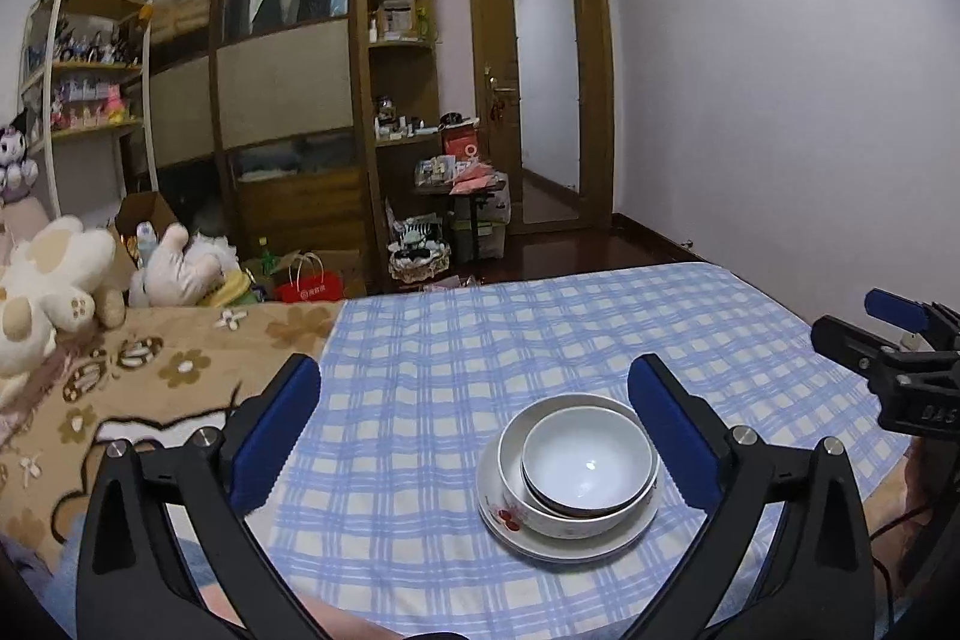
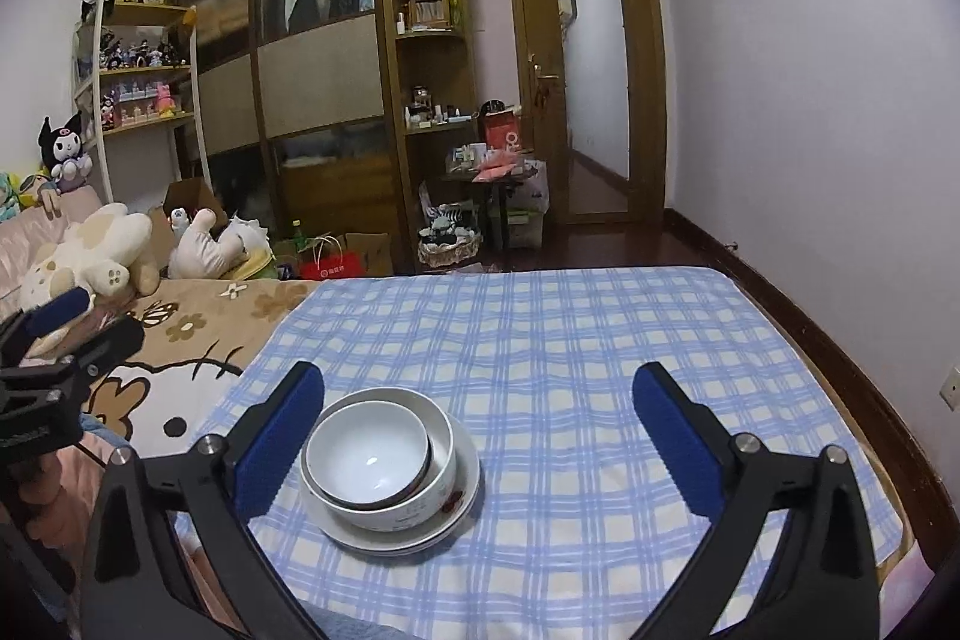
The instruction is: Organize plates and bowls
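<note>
A small white bowl (image 1: 585, 463) sits tilted inside a larger white bowl with red flowers (image 1: 528, 505), and both stand on a white plate (image 1: 624, 535) on the blue checked cloth (image 1: 450, 370). The stack also shows in the right wrist view: small bowl (image 2: 369, 451), larger bowl (image 2: 441, 451), plate (image 2: 465, 487). My left gripper (image 1: 474, 427) is open and empty, above and behind the stack, which lies near its right finger. My right gripper (image 2: 480, 433) is open and empty, with the stack beside its left finger.
The cloth covers a bed; a brown flowered blanket (image 1: 150, 370) lies to the left with plush toys (image 1: 54, 286). A wardrobe (image 1: 282, 100), shelves and a cluttered side table (image 1: 462, 184) stand behind. The bed edge drops to a dark floor (image 2: 690, 244) at right.
</note>
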A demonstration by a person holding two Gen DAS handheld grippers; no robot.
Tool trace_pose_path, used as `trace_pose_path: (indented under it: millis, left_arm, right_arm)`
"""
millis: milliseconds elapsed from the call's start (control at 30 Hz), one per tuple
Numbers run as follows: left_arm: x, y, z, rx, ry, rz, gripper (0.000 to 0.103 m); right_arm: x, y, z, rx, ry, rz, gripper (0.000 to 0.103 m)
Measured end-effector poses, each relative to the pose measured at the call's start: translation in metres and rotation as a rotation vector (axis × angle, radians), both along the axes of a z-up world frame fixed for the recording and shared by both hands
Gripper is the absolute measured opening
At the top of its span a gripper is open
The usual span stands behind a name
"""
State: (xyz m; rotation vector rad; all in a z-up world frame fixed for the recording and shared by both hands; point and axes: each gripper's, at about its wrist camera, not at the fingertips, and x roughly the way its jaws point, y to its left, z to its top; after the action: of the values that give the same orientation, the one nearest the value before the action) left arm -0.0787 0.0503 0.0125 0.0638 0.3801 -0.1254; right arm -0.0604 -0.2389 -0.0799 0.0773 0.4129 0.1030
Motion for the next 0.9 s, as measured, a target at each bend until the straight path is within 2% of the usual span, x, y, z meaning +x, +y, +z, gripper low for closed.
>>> trace_pose_path:
  millis: [167,400,633,900]
  left_arm:
    - [0.011,-0.003,-0.019,0.008,0.041,-0.01,0.101]
    - [0.025,-0.016,-0.032,0.025,0.093,-0.036,0.101]
    - [0.035,-0.027,-0.038,0.048,0.11,-0.032,0.101]
    - [0.037,-0.034,-0.045,0.082,0.122,-0.038,0.101]
  right_arm:
    - [0.005,-0.009,-0.016,0.037,0.023,-0.029,0.103]
    - [0.013,-0.021,-0.038,0.043,0.03,-0.066,0.103]
    - [0.017,-0.03,-0.046,0.06,0.024,-0.087,0.103]
    - [0.021,-0.023,-0.05,0.029,0.049,-0.078,0.103]
